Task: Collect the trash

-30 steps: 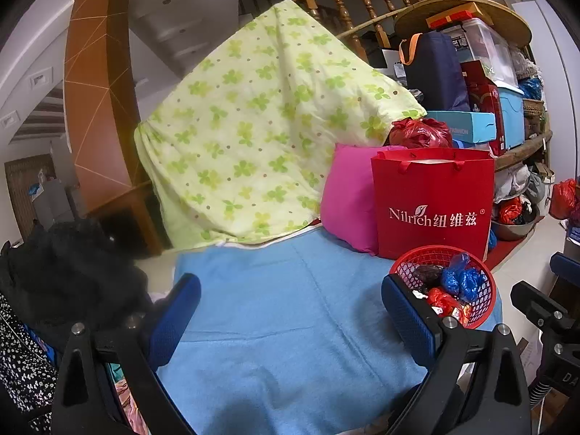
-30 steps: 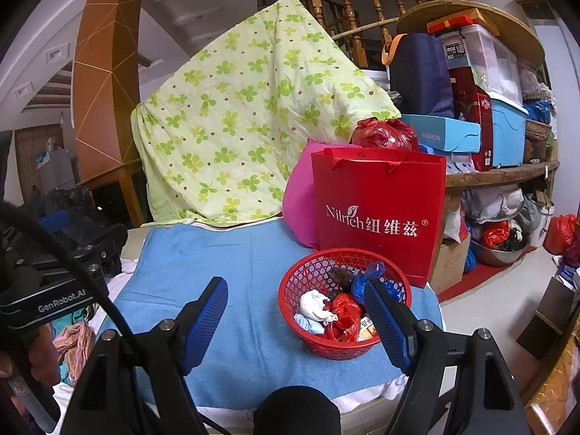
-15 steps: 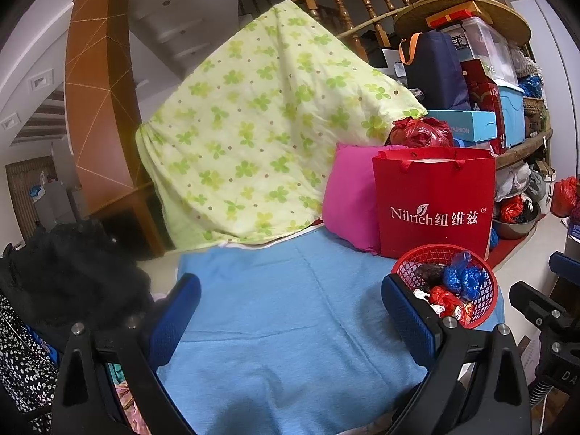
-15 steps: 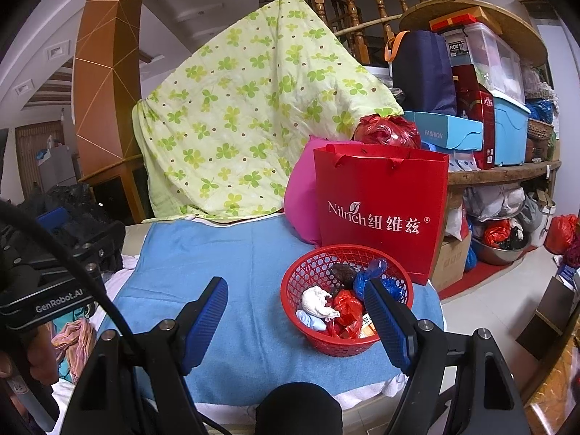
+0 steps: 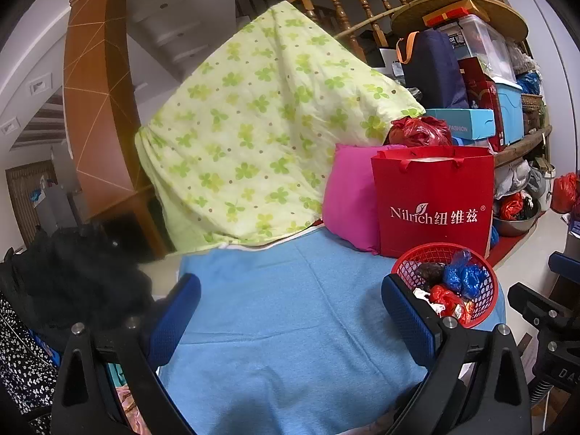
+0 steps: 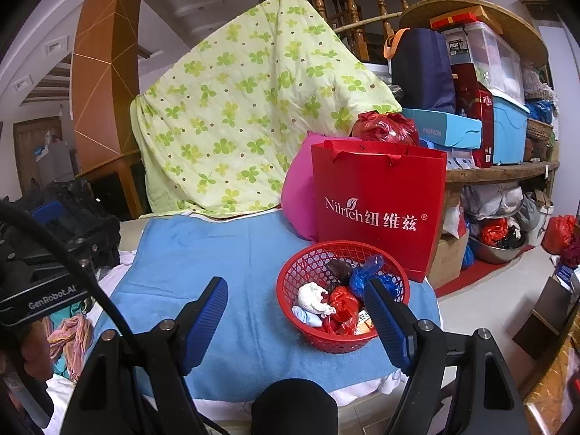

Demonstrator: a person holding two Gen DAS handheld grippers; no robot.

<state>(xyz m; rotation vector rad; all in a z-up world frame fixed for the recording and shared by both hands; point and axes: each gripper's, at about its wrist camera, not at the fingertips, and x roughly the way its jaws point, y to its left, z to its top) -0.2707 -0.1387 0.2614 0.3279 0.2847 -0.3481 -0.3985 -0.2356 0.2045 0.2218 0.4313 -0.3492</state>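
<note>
A red mesh basket (image 6: 308,264) sits on the blue cloth (image 6: 217,253) at its right end; it also shows in the left wrist view (image 5: 485,311). It holds several pieces of trash: a white crumpled wad (image 6: 311,295), red wrappers (image 6: 342,302), a blue plastic bag (image 6: 366,272) and a dark lump (image 6: 339,266). My right gripper (image 6: 295,291) is open and empty, hovering just in front of the basket. My left gripper (image 5: 290,291) is open and empty above the blue cloth (image 5: 290,308), left of the basket.
A red Nilrich paper bag (image 6: 377,214) stands behind the basket, next to a pink cushion (image 6: 299,203). A green floral quilt (image 6: 235,119) drapes behind the cloth. Cluttered shelves (image 6: 500,174) fill the right. Black clothing (image 5: 72,275) lies at the left.
Both grippers stay open and empty. The right wrist view has shifted slightly, with the basket sitting a little lower and nearer. The left view is almost unchanged.
</note>
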